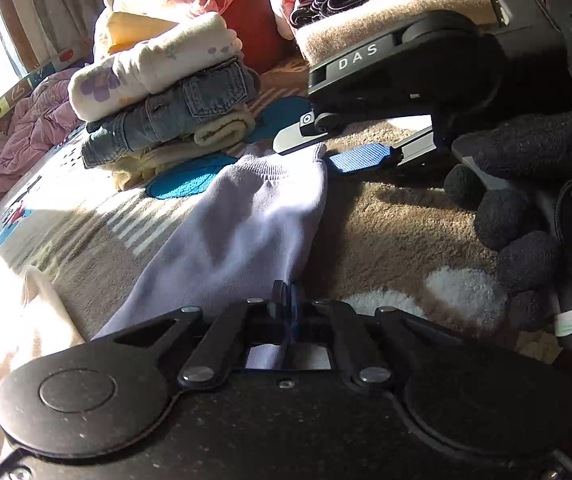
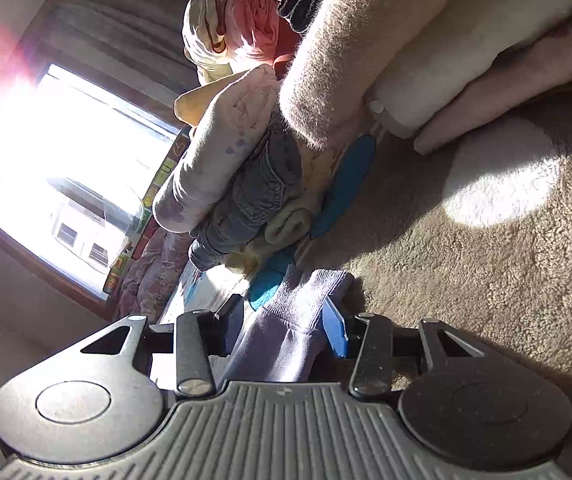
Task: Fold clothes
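Left wrist view first: a tan fleece blanket (image 1: 386, 232) spreads across the whole surface, sunlit in patches, with blue shapes in its pattern. On it, far left, sits a stack of folded clothes (image 1: 166, 112), a flowered white piece on top, denim under that, pale yellow at the bottom. A second pile (image 1: 366, 8) rises behind the right gripper, a tan fleece fold under dark and red items. Now the pale lavender garment (image 1: 238, 232): it lies stretched over the blanket between the two tools. The left gripper (image 1: 288, 308) has its jaws pinched tight together on the garment's near edge. Across from it, the right gripper (image 1: 318, 148), held by a hand in a dark glove (image 1: 526, 200), reaches the ribbed far edge. Right wrist view settles it: the ribbed cuff sits between the right gripper's (image 2: 282, 320) jaws, which stand partly apart around the bunched cloth, the blue pad (image 2: 336, 330) touching it on one side.
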Available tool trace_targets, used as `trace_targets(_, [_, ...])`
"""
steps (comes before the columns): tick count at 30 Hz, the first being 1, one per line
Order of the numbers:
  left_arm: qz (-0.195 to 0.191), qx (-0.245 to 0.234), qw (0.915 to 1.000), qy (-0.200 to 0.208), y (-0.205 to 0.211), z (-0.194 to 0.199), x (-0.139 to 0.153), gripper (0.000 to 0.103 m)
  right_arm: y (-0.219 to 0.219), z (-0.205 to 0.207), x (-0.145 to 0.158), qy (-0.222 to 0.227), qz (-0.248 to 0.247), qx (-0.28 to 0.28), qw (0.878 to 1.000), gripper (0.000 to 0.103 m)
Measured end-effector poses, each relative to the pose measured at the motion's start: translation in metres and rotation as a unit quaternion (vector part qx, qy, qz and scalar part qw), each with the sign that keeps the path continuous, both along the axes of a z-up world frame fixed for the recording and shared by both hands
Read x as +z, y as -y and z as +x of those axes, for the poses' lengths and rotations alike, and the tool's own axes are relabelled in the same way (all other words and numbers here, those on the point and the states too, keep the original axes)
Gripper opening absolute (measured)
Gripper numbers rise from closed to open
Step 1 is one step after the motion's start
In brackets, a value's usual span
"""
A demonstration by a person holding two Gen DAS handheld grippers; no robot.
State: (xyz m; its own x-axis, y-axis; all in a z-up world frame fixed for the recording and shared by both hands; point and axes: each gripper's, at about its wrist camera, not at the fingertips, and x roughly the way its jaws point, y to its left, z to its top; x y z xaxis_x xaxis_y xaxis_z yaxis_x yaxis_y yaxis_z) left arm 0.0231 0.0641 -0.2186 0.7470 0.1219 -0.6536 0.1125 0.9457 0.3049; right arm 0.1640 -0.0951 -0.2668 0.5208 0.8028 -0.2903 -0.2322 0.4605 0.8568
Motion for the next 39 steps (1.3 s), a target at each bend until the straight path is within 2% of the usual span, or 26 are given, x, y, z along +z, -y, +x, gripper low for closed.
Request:
trace_targets(4, [0.033, -0.031, 0.9989, 0.006, 0.018, -0.009, -0.011, 0.0, -0.006, 0.002, -0.001, 0.002, -0.035, 0.013, 0.999, 0.042])
trace_targets(5, [0.028, -0.032, 0.9991, 0.004, 0.016, -0.009, -0.008, 0.0, -0.008, 0.003, -0.001, 0.003, -0.043, 0.016, 0.999, 0.039])
trace_targets(7, [0.019, -0.034, 0.9992, 0.006, 0.011, -0.013, 0.0, 0.008, -0.011, 0.002, 0.0, 0.01, -0.067, 0.016, 0.998, 0.031])
trace_targets(9, [0.005, -0.026, 0.9995, 0.017, 0.003, -0.02, 0.009, 0.044, -0.013, 0.0, 0.001, 0.015, -0.087, 0.012, 0.996, 0.019])
trace_targets(10, [-0.006, -0.018, 0.9995, 0.024, -0.004, -0.024, 0.013, 0.048, -0.013, -0.001, 0.001, 0.018, -0.098, 0.01, 0.995, 0.016])
trace_targets(11, [-0.016, -0.009, 0.9993, 0.031, -0.01, -0.028, 0.017, 0.048, -0.013, -0.001, 0.002, 0.024, -0.111, 0.007, 0.993, 0.01])
trace_targets(14, [-0.048, 0.016, 0.9973, 0.053, -0.028, -0.04, 0.029, 0.048, -0.011, -0.003, 0.006, 0.041, -0.138, -0.007, 0.99, 0.01])
trace_targets(16, [-0.072, 0.044, 0.9952, 0.05, -0.045, -0.04, 0.029, 0.048, -0.008, -0.006, 0.011, 0.06, -0.16, -0.039, 0.985, 0.01])
trace_targets(20, [-0.105, 0.077, 0.9898, 0.057, -0.068, -0.027, 0.034, 0.045, 0.005, -0.006, 0.013, 0.062, -0.146, -0.079, 0.984, 0.015])
trace_targets(21, [-0.115, 0.08, 0.9885, 0.056, -0.07, -0.023, 0.036, 0.04, 0.006, -0.007, 0.015, 0.069, -0.143, -0.081, 0.984, 0.014])
trace_targets(23, [-0.14, 0.088, 0.9848, 0.054, -0.076, -0.007, 0.037, 0.032, 0.001, -0.012, 0.022, 0.1, -0.131, -0.065, 0.984, 0.014])
trace_targets(25, [-0.156, 0.086, 0.9829, 0.046, -0.079, 0.011, 0.035, 0.029, -0.005, -0.015, 0.028, 0.126, -0.115, -0.044, 0.984, 0.015])
trace_targets(27, [-0.174, 0.084, 0.9805, 0.037, -0.079, 0.031, 0.03, 0.028, -0.016, -0.012, 0.026, 0.12, -0.097, -0.002, 0.988, 0.014])
trace_targets(30, [-0.163, 0.086, 0.9829, -0.004, -0.07, 0.063, 0.011, 0.028, -0.031, -0.005, 0.015, 0.08, -0.134, 0.021, 0.988, 0.013])
trace_targets(32, [-0.157, 0.082, 0.9842, -0.009, -0.063, 0.067, 0.015, 0.028, -0.029, -0.003, 0.01, 0.065, -0.144, 0.013, 0.987, 0.006])
trace_targets(33, [-0.154, 0.081, 0.9848, -0.012, -0.06, 0.069, 0.017, 0.028, -0.027, -0.004, 0.011, 0.065, -0.145, 0.009, 0.987, 0.006])
trace_targets(36, [-0.153, 0.074, 0.9853, 0.016, -0.055, 0.072, 0.025, 0.028, -0.024, -0.008, 0.016, 0.086, -0.138, 0.006, 0.987, 0.012])
trace_targets(39, [-0.171, 0.074, 0.9824, -0.005, -0.057, 0.095, 0.009, 0.028, -0.015, -0.006, 0.01, 0.07, -0.109, -0.015, 0.991, 0.016])
